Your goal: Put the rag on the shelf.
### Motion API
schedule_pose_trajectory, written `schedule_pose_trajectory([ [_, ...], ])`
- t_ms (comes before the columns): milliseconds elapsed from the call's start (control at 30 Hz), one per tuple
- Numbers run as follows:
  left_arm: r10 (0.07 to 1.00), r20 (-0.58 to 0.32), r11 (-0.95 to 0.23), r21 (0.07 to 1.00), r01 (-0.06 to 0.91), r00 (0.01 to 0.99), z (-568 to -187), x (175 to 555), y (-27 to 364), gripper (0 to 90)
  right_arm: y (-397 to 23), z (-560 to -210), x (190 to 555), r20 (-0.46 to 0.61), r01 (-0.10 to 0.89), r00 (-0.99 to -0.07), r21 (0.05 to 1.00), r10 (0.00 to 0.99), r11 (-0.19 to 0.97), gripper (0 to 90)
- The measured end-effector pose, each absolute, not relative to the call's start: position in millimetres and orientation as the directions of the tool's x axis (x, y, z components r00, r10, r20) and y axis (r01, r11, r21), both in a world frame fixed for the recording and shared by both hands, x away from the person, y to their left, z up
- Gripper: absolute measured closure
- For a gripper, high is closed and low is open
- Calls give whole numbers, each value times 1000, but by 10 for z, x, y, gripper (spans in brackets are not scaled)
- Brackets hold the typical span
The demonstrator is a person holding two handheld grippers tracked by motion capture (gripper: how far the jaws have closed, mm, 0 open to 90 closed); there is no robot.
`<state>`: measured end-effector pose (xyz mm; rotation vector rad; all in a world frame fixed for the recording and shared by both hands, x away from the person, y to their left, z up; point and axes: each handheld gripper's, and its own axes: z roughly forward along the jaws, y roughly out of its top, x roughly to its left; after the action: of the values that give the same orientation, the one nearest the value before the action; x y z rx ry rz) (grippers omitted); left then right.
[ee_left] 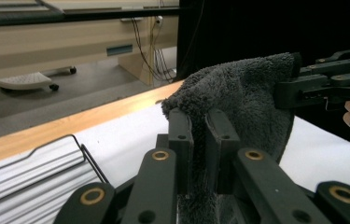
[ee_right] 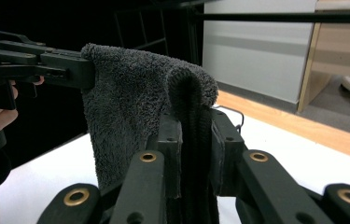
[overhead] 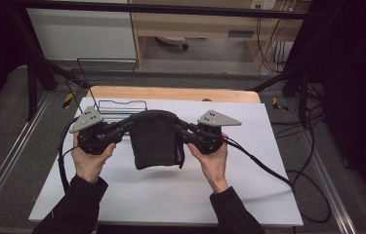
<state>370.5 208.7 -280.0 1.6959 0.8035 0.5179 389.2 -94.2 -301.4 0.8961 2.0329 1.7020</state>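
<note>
Table (overhead: 249, 185): white sheet over a wooden top, bare around the work.

Wire rack (overhead: 122, 104): thin dark frame at the far left of the sheet, behind the left gripper, apart from the cloth.

Towel (overhead: 155, 141): dark grey terry, folded, held up by its two top corners and hanging between the grippers; whether its lower edge touches the sheet, I cannot tell.

Left gripper (ee_left: 199, 135): jaws narrow, clamped on one top corner of the towel.

Right gripper (ee_right: 196, 140): jaws narrow, clamped on the other corner, thick hem between them.

Risk, judged: each grip covers little cloth. Pulling the grippers apart could drag a corner free, dropping that side and undoing the fold.
</note>
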Motion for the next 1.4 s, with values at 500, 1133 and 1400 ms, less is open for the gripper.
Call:
schedule_pose_trajectory([
  [500, 753, -60, -76, 981, 178, 655, -2513, 3775, 2192, 818, -764, -2679, 3911, 91, 159, -729, 987, 679, 39, 779],
  [1133, 800, -33, -21, 996, 82, 599, -2010, 3786, 2560, 819, -351, -2140, 3973, 17, 46, -749, 999, 662, 27, 781],
  [1400, 816, -35, 6, 999, 53, 577, -1855, 3839, 2715, 819, -175, -1965, 4055, -5, 13, -752, 1000, 659, 22, 782],
])
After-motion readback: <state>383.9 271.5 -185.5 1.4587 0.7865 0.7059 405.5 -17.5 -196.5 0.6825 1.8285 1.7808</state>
